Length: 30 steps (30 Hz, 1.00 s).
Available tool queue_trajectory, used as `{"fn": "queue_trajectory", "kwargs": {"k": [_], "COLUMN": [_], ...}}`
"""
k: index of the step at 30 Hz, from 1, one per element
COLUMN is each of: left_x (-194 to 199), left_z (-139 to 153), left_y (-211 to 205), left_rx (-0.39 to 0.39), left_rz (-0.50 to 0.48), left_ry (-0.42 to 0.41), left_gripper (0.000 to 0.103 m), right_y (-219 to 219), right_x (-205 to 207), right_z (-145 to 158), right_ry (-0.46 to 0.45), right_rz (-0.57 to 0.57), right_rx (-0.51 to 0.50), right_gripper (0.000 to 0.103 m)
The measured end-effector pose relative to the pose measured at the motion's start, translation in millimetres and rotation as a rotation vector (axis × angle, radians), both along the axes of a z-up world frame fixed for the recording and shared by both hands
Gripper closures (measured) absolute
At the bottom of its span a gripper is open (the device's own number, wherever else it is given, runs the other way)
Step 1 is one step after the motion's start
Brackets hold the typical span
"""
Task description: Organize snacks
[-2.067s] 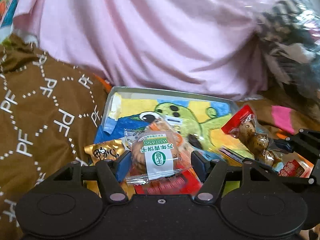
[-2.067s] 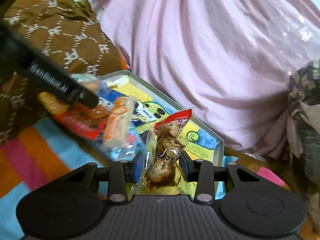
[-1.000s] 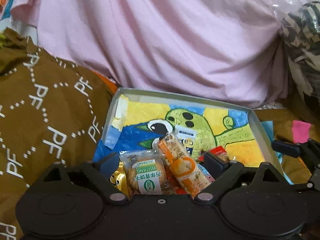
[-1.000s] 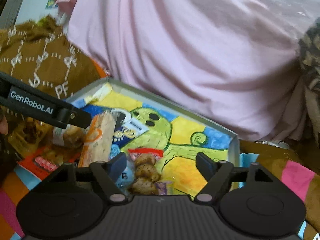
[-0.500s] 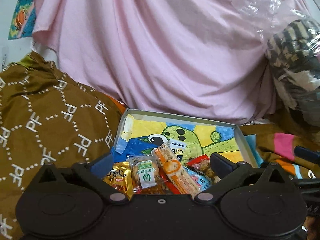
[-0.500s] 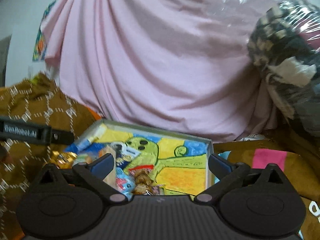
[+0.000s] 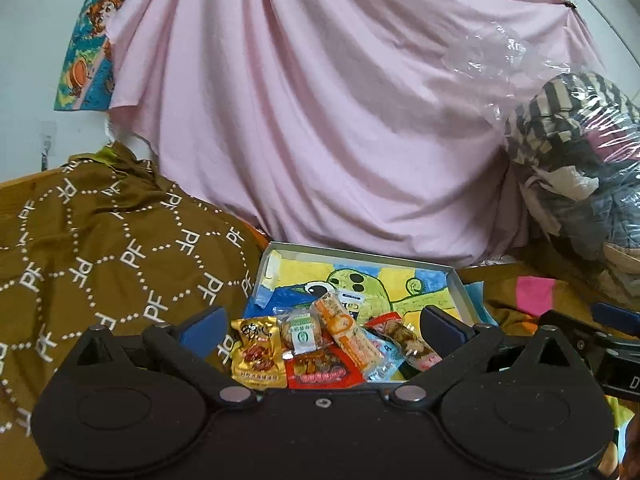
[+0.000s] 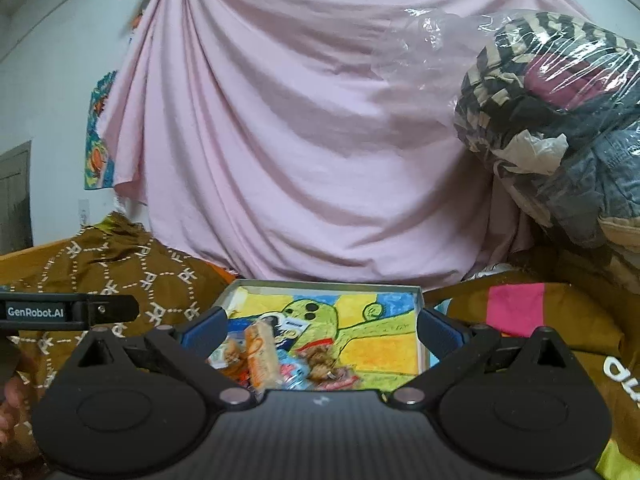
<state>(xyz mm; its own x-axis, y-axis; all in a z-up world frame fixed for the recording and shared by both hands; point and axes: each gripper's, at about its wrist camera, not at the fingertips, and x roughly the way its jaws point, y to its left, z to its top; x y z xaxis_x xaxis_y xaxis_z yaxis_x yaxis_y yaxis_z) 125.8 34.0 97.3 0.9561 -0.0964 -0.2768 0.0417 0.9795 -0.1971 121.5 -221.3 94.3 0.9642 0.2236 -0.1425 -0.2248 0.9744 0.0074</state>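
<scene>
Left wrist view: left gripper fingers wide apart, holding nothing. Snacks piled in near corner of box, gold packet leftmost

Right wrist view: right gripper fingers wide apart, empty. Snacks lie in box near left side

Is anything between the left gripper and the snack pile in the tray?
Nothing visible. The left gripper is open and empty, and the snacks lie in plain sight at the near end of the tray. The right gripper is also open and off to the side, not in the path.
</scene>
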Motion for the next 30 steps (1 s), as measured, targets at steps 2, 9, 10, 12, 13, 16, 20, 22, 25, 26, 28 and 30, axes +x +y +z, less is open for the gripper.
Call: {"fn": "queue_trajectory", "kwargs": {"k": [2, 9, 10, 12, 13, 16, 20, 22, 25, 26, 28, 30], "left_x": [-11, -43, -46, -52, -55, -63, -70, -73, -77, -79, -81, -82], "left_z": [0, -3, -4, -6, -8, -11, -17, -22, -32, -35, -43, -51], "left_y": [-2, -7, -7, -7, -7, -6, -5, -4, -3, -1, 2, 3], "left_rx": [0.012, 0.038, 0.039, 0.043, 0.045, 0.051, 0.051, 0.052, 0.035, 0.021, 0.006, 0.013], "left_rz": [0.000, -0.007, -0.007, -0.008, -0.006, -0.004, -0.005, -0.006, -0.016, -0.016, -0.004, 0.004], "left_ry": [-0.006, -0.024, -0.022, -0.021, -0.022, -0.020, -0.013, -0.008, 0.010, 0.018, 0.035, 0.049], "left_gripper": [0.001, 0.001, 0.001, 0.001, 0.001, 0.001, 0.001, 0.001, 0.001, 0.001, 0.001, 0.001], "right_y": [-1, -3, -3, -4, -4, -4, -2, 0, 3, 4, 7, 11], "right_x": [-12, -40, -43, -49, -51, -56, -60, -62, -64, -64, -66, -66], "right_z": [-2, -10, -11, -13, -14, -18, -27, -32, -39, -42, -48, -53], "right_ry": [0.000, 0.006, 0.009, 0.013, 0.014, 0.020, 0.051, 0.062, 0.067, 0.067, 0.069, 0.075], "right_rz": [0.007, 0.011, 0.010, 0.010, 0.010, 0.008, 0.010, 0.008, -0.001, -0.008, -0.014, -0.010], "right_rx": [0.004, 0.007, 0.011, 0.018, 0.020, 0.023, 0.028, 0.026, 0.013, 0.008, -0.005, -0.021], "right_gripper": [0.000, 0.000, 0.000, 0.000, 0.000, 0.000, 0.000, 0.000, 0.000, 0.000, 0.000, 0.000]}}
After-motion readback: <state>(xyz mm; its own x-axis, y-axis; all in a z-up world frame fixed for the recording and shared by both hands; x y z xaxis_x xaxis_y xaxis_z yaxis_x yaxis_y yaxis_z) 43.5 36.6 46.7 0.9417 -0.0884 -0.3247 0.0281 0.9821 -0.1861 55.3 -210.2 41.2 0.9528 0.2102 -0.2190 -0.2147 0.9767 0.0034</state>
